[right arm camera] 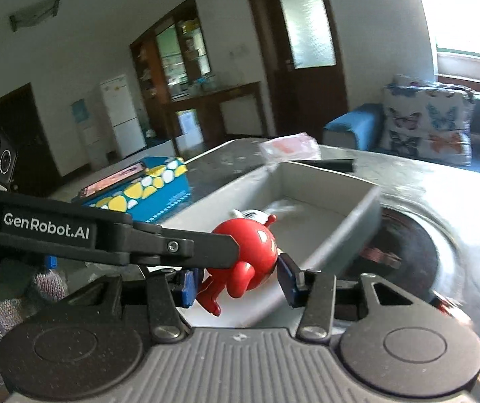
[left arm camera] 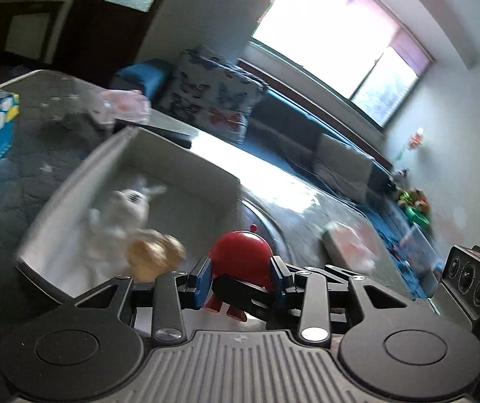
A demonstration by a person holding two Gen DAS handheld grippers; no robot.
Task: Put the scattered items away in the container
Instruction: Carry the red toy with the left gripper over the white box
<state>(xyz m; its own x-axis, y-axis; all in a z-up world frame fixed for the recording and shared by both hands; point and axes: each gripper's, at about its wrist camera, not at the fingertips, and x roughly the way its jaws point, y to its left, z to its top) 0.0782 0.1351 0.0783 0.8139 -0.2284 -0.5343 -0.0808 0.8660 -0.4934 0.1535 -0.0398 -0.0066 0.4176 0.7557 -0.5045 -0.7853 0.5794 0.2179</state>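
Red toy (left arm camera: pixel 240 252) held between 2 grippers. The left gripper (left arm camera: pixel 241 278) clamps its blue pads on the toy's 2 sides; the right gripper (right arm camera: pixel 238 280) is also closed on it, crossing the left one. Just ahead of both lies the grey tray (left arm camera: pixel 72 184), with a white rabbit (left arm camera: pixel 132 201) inside.
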